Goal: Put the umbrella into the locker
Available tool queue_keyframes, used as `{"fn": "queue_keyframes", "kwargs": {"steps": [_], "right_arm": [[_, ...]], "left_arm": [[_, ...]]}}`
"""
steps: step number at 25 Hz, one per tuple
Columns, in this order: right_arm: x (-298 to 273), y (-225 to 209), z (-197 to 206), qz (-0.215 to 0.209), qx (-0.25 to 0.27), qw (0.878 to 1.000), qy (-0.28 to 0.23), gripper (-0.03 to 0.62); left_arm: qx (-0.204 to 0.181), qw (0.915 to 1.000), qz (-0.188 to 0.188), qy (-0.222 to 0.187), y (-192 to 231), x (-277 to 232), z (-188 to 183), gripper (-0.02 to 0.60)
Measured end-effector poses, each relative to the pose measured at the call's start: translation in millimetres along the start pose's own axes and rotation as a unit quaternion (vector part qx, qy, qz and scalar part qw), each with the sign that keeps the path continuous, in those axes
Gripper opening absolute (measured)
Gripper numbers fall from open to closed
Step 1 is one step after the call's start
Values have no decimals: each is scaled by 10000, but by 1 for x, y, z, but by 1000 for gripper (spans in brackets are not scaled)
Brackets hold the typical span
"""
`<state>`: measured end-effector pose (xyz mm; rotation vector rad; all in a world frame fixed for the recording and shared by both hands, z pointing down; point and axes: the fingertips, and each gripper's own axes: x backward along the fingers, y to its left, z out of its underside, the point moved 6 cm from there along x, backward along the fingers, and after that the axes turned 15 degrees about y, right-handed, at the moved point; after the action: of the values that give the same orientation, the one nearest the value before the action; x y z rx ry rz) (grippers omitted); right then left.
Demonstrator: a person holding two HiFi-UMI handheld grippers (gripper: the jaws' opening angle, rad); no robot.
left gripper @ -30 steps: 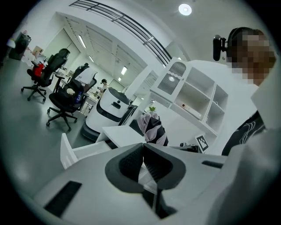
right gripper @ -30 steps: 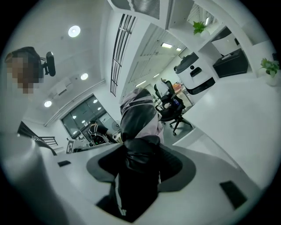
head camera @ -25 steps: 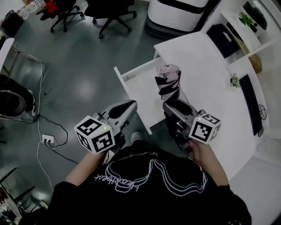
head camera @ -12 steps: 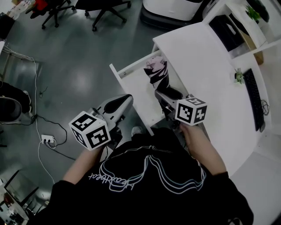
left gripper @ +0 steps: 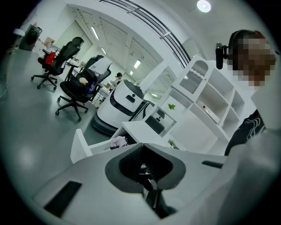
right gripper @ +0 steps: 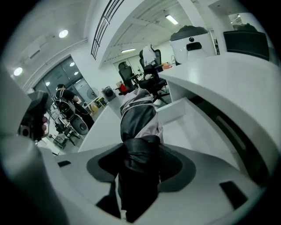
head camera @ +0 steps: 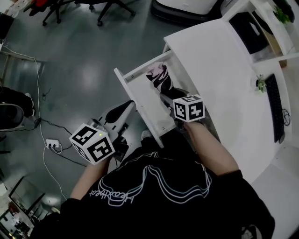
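Over the pulled-out white drawer, the right gripper has the folded umbrella clamped between its fingers. In the right gripper view you can see the pads squeezing the dark wrapped part of the umbrella from both sides, and the black-and-pinkish patterned end sticks out past the tips toward the drawer's far wall. So the umbrella is inside the drawer's outline, tilted, near its back corner. Can't tell if the far end is actually touching the drawer bottom or just hanging above it.

The left gripper is outside the drawer, just off its front panel, over the grey floor. Its fingers are closed together with nothing in them, which is pretty clear in the left gripper view.

The drawer comes out from under a white desk. Well away from the drawer, across the floor, there are office chairs, and a power strip lies on the floor on the left gripper's side of it.
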<state>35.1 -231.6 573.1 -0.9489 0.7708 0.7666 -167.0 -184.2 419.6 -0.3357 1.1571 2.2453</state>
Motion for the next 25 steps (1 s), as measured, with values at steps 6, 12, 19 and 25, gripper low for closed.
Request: {"fn": "queue_keyframes", "kwargs": {"steps": [6, 12, 19, 25], "right_arm": [[-36, -16, 9, 166, 15, 9990, 417, 233], [-68, -33, 13, 429, -40, 9967, 689, 233], [-92, -44, 20, 850, -62, 9924, 892, 233], [-104, -46, 24, 919, 48, 9907, 1004, 236]], "left_arm": [[138, 9999, -78, 29, 8, -8, 1, 6], [318, 9994, -132, 47, 16, -12, 6, 6], [378, 9990, -215, 113, 29, -9, 10, 6], [455, 9986, -228, 120, 37, -11, 13, 6]]}}
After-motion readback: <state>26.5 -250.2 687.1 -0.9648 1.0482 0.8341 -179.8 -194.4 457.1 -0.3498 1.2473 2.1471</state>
